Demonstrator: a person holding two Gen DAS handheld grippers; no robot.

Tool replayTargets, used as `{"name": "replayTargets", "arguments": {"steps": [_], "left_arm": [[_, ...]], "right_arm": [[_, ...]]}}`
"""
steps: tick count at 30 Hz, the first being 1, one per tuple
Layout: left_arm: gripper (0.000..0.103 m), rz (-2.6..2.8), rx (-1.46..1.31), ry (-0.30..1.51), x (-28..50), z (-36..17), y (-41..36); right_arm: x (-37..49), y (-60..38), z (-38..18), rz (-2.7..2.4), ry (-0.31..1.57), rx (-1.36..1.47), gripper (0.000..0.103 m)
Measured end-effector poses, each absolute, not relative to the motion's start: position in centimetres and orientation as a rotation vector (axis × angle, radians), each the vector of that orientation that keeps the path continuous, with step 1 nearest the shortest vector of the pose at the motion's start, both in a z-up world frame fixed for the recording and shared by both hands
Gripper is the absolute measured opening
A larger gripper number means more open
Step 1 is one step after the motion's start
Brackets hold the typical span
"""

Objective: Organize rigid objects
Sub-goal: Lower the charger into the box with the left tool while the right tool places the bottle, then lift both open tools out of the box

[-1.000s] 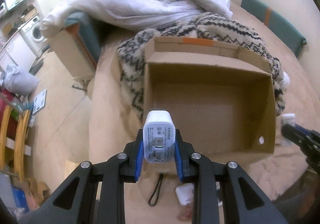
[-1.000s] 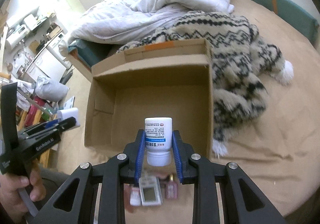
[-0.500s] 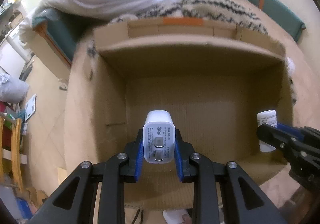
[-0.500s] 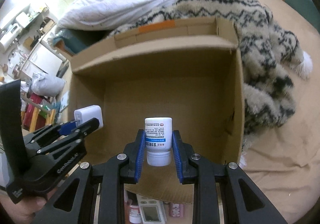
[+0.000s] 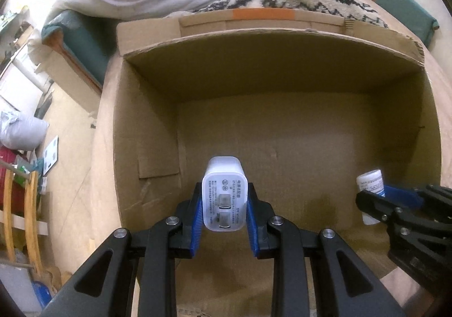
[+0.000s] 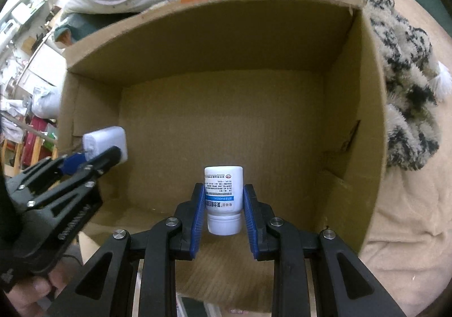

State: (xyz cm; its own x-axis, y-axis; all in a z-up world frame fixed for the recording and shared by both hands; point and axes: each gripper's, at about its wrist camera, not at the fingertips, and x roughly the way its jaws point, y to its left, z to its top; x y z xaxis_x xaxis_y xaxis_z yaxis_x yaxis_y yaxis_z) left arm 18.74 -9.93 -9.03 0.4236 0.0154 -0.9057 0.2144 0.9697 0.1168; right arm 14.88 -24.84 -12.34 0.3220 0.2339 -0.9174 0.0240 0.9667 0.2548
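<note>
Over an open cardboard box (image 5: pixel 282 147) on a bed, the left gripper (image 5: pixel 224 213) clamps a white charger (image 5: pixel 224 198) and the right gripper (image 6: pixel 223 211) a pill bottle (image 6: pixel 223 198), fingers closed tight, poised apparently for dropping both inside.

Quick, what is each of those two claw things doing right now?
Left gripper: closed on a white charger, over the cardboard box.
Right gripper: closed on a white pill bottle, held upside down.
</note>
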Motion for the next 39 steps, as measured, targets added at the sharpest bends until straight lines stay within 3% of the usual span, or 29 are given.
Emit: {"name": "replayTargets", "arguments": {"steps": [16,18,19,21,25,28,31,39], "left_arm": [[0.024,-0.125,0.213,1.17,19.1,-9.8,-9.8],[0.028,-0.123,0.223,1.148,18.9,-9.3,-9.8],[0.032,-0.126,0.222,1.14,18.9,-9.0,-9.9],[0.06,-0.118,0.211,1.124,18.8,-8.5,-9.8],[0.062,-0.101,0.187,1.072,18.6,-7.3,-9.3],[0.062,-0.082,0.163,1.05,18.6,-6.6,-8.7],[0.062,-0.074,0.134,1.051,18.4,-6.4,-8.5],[0.062,-0.073,0.14,1.027,18.1,-5.4,-8.7]], "right_arm": [[15.7,-25.3,-12.4,0.123,1.227,0.251,0.028],[15.7,-25.6,-11.9,0.124,1.206,0.264,0.03],[15.6,-25.8,-11.5,0.124,1.194,0.274,0.035],[15.8,-25.7,-10.5,0.129,1.166,0.295,0.056],[15.1,-25.3,-8.8,0.144,1.09,0.277,0.065],[14.7,-25.5,-7.7,0.156,1.047,0.291,0.081],[14.3,-26.2,-7.3,0.143,1.042,0.29,0.103],[14.2,-24.9,-5.2,0.123,0.986,0.262,0.103]]}}
